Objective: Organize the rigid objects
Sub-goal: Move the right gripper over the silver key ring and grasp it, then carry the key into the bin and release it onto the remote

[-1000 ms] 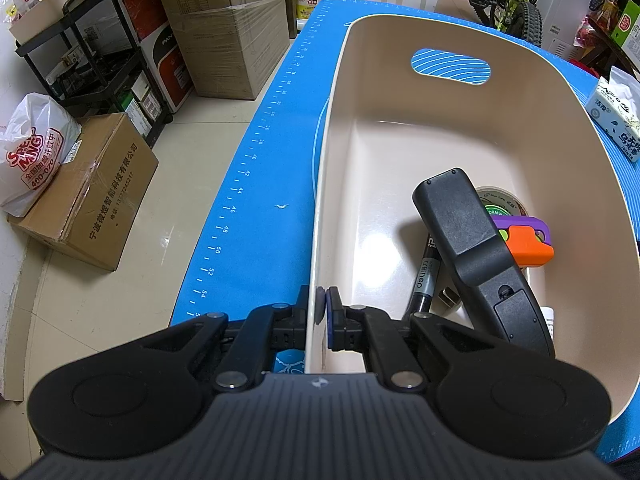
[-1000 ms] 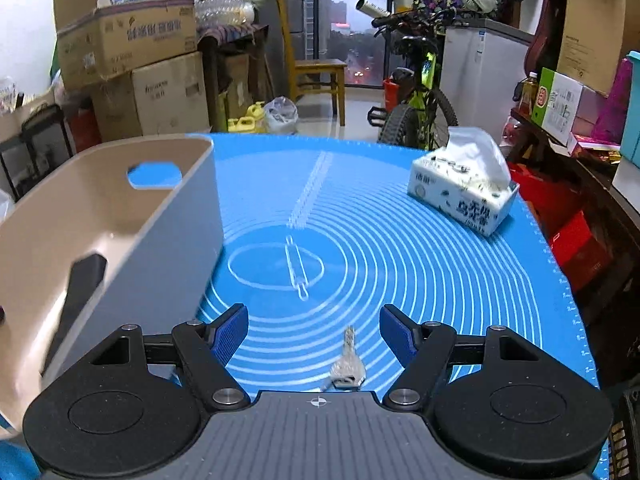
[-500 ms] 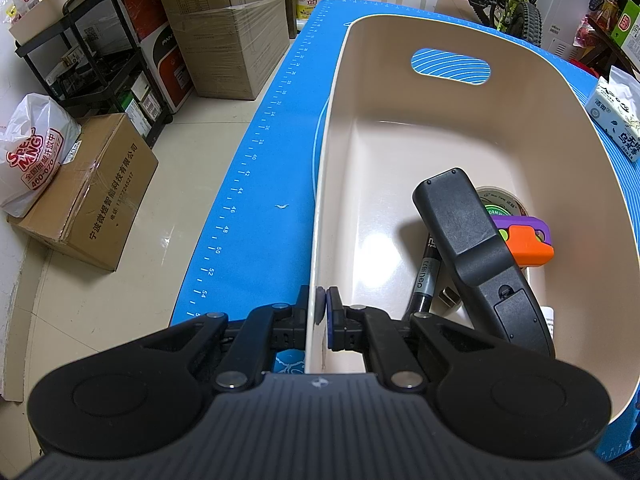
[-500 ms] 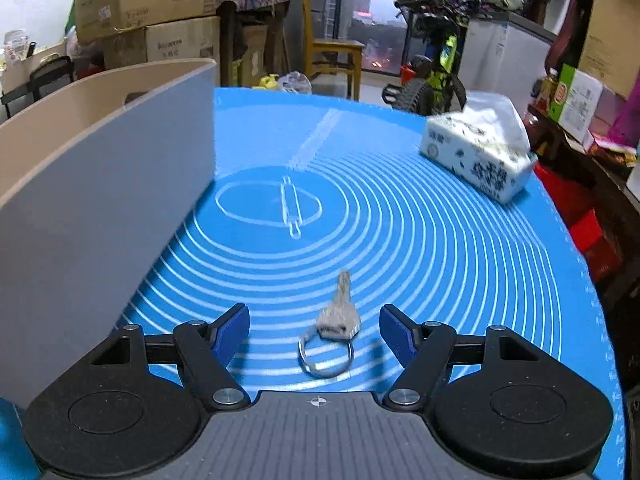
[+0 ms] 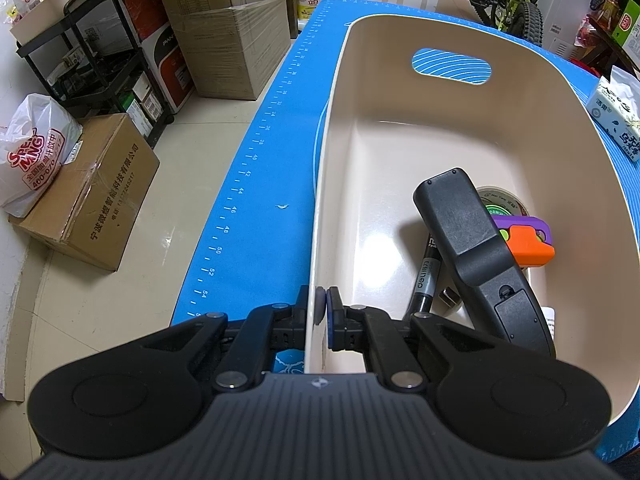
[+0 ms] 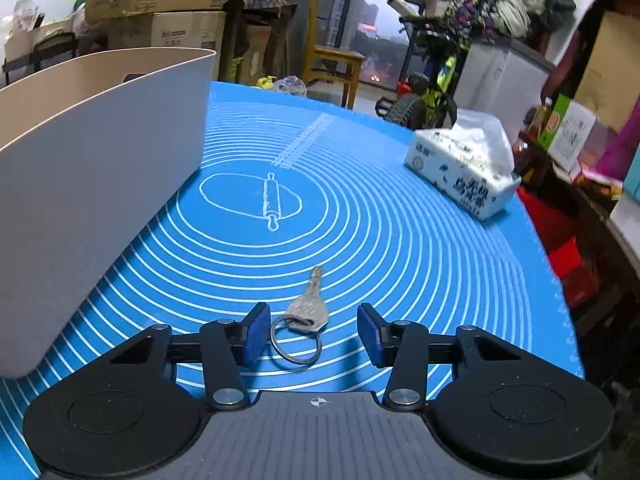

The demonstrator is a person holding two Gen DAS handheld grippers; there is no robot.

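My left gripper (image 5: 321,312) is shut on the near left rim of a cream plastic bin (image 5: 400,128) that stands on the blue mat. Inside the bin lie a black remote (image 5: 476,256), a black marker (image 5: 425,280), a tape roll (image 5: 502,200) and an orange and purple toy (image 5: 528,238). In the right wrist view, a silver key on a ring (image 6: 306,316) lies on the mat between the open fingers of my right gripper (image 6: 312,334), low over the mat. The bin's outer wall (image 6: 92,184) is to its left.
A tissue pack (image 6: 464,176) sits on the blue mat (image 6: 360,216) at the far right. Cardboard boxes (image 5: 84,196), a black shelf (image 5: 100,52) and a bag stand on the floor left of the table. A bicycle and boxes are beyond the table.
My right gripper has dropped lower and moved forward, so the key and ring now lie between its fingers. The left gripper and the bin have not moved.
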